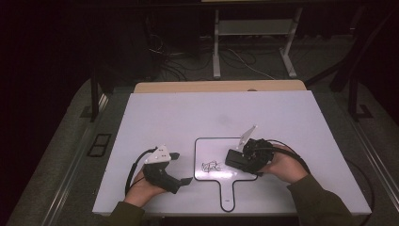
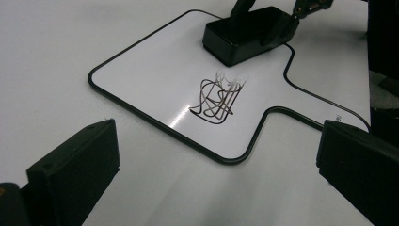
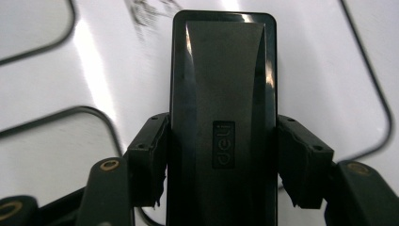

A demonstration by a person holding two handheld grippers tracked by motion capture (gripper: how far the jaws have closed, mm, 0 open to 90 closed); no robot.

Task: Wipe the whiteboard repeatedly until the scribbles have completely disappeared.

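My right gripper (image 1: 234, 159) clamps the black eraser (image 3: 222, 117) by its long sides, on the small whiteboard (image 1: 207, 146) just beside the scribble (image 2: 217, 98). My left gripper (image 1: 182, 168) hangs open, apart from the board. To wipe cleanly, I judge the eraser should stay flat, pressed evenly, and sweep across every line. Count: one eraser, one whiteboard, one scribble, two grippers.

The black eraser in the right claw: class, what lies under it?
The black eraser sits on the small whiteboard, beside the scribble. The right claw grips its sides. Its underside and the board beneath are covered.
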